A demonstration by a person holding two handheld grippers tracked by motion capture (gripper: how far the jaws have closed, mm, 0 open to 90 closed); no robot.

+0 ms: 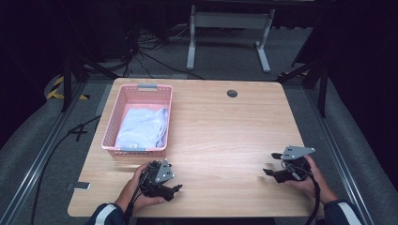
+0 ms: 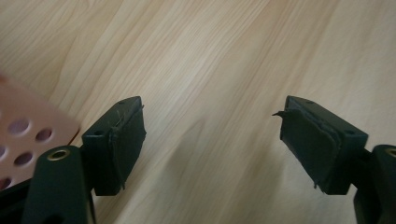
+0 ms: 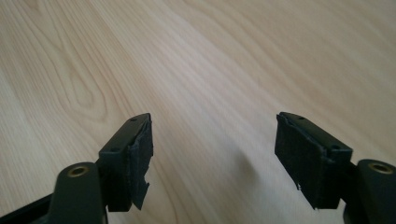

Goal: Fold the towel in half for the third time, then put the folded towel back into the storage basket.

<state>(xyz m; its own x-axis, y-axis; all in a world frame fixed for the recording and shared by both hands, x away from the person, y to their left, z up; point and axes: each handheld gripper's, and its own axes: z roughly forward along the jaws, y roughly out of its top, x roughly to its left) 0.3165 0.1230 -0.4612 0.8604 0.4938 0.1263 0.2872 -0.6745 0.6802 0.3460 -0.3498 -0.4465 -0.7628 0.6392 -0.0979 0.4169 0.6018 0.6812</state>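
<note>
A: Two things sit at the far left: a pink basket, and inside it a folded pale blue cloth; the basket stands on the wooden surface, near its left edge.

B: And just this side of it?

A: Next comes the left hand-held gripper, low over the surface, close to the basket's near wall but apart from it; its jaws stand wide apart with nothing between them; in the left gripper view bare wood shows through the gap, and a corner of the basket sits at the left edge.

B: What about the right side?

A: Well apart from the cloth, the right hand-held gripper hangs near the surface's right edge, jaws pointing left; these too are spread wide and hold nothing; the right gripper view shows plain wood grain between the pads.
</note>
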